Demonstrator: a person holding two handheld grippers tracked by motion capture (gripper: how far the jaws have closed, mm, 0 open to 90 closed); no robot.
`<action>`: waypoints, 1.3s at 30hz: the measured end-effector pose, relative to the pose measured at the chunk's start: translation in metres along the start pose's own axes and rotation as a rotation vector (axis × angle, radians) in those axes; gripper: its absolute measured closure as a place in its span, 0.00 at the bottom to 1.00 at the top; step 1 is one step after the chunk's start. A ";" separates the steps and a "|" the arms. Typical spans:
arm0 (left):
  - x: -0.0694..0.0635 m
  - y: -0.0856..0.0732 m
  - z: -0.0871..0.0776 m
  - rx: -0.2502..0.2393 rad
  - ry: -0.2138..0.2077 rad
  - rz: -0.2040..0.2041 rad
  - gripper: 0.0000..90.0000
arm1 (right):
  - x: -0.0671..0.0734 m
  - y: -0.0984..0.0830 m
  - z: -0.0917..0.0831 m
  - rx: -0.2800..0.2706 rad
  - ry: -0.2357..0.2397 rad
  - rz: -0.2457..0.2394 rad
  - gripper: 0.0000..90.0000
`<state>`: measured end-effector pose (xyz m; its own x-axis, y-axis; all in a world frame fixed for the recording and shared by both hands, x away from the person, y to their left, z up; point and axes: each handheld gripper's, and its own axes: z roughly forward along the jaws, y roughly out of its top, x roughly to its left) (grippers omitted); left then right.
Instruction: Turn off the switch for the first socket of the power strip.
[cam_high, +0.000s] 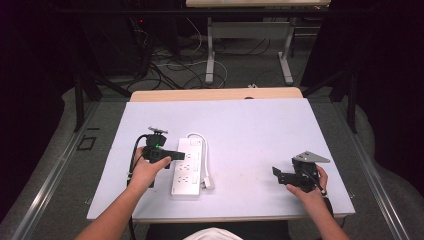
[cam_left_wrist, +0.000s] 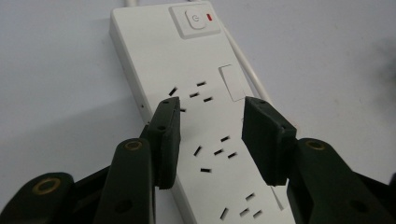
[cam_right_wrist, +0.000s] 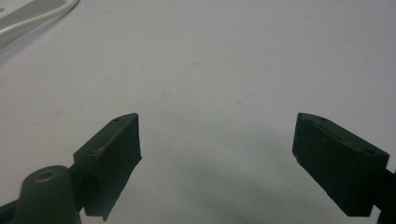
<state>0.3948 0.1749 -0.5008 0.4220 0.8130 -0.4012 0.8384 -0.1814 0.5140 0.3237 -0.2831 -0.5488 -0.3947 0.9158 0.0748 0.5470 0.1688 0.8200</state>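
Note:
A white power strip (cam_high: 187, 167) lies lengthwise on the white table cover, left of centre. Its cable (cam_high: 205, 155) loops along its right side. My left gripper (cam_high: 179, 155) reaches in from the left over the strip's upper half. In the left gripper view the strip (cam_left_wrist: 154, 51) runs under the gripper (cam_left_wrist: 210, 112), whose jaws stand apart above the sockets with nothing between them. The rocker switch (cam_left_wrist: 195, 19) with a red mark sits at the far end. My right gripper (cam_high: 278, 174) rests at the right, open over bare cover (cam_right_wrist: 217, 126).
The white cover (cam_high: 250, 125) spans the table, with wide free room between the strip and the right gripper. The strip's plug (cam_high: 208, 184) lies by its near right corner. Beyond the far edge stand desk legs (cam_high: 210, 60) and floor cables (cam_high: 175, 67).

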 end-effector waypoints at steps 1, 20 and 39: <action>0.001 -0.001 -0.001 -0.012 0.007 -0.004 0.61 | 0.000 0.000 0.000 0.000 0.000 0.000 0.16; 0.027 -0.024 -0.022 -0.135 0.064 0.095 0.41 | 0.000 0.000 0.000 0.000 0.001 -0.003 0.16; 0.055 -0.047 -0.042 -0.223 0.090 0.018 0.14 | 0.001 0.000 0.000 0.004 -0.002 0.000 0.16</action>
<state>0.3640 0.2516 -0.5152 0.3953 0.8587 -0.3260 0.7294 -0.0778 0.6796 0.3234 -0.2823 -0.5491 -0.3932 0.9165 0.0738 0.5501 0.1701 0.8176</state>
